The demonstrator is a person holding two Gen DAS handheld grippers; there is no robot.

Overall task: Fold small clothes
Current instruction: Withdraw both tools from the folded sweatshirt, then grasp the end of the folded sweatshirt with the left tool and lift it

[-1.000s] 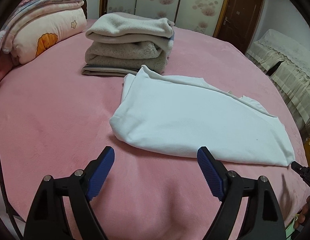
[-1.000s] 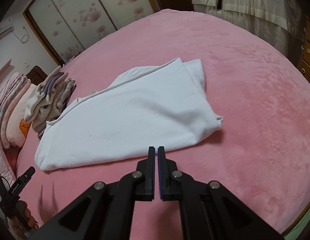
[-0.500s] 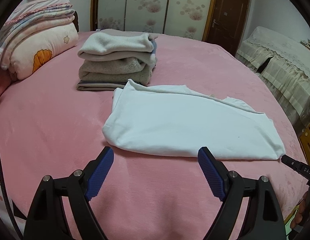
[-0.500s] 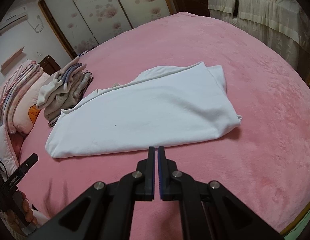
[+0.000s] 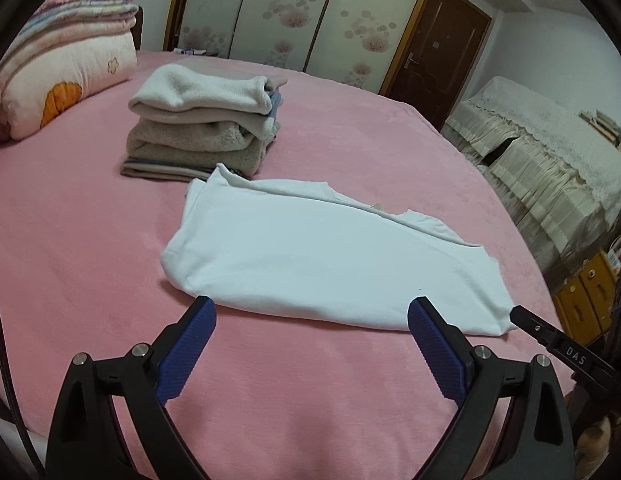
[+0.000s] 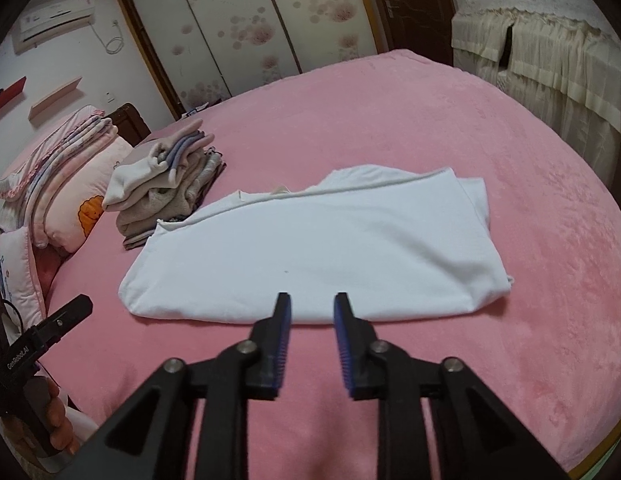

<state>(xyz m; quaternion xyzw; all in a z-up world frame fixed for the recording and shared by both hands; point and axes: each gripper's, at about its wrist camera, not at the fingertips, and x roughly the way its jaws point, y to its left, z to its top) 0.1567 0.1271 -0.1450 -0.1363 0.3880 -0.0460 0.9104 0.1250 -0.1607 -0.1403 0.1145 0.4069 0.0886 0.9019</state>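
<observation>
1. A folded white garment lies flat near the middle of a pink bed cover, its long folded edge facing both cameras and its loose layered edges on the far side.

2. The left gripper hangs above the cover just short of the garment's near edge. Its blue-padded jaws stand wide apart, having just been opening further, with nothing between them; the pads touch no cloth.

3. The right gripper hangs over the same near edge, seen from the garment's other end. Its jaws, which have just been opening, show a narrow gap with nothing between them, and its tips sit just before the fold.

4. Each camera catches the other tool at the edge of its view: the right gripper's black tip enters the left wrist view at far right, beside the garment's corner, while a hand holding the left tool shows at lower left in the right wrist view.

5. A stack of folded clothes, beige and cream, sits just beyond the garment's far left corner.

6. Folded pink quilts and a pillow lie at the bed's head, well apart from the garment. Floral wardrobe doors stand behind.
</observation>
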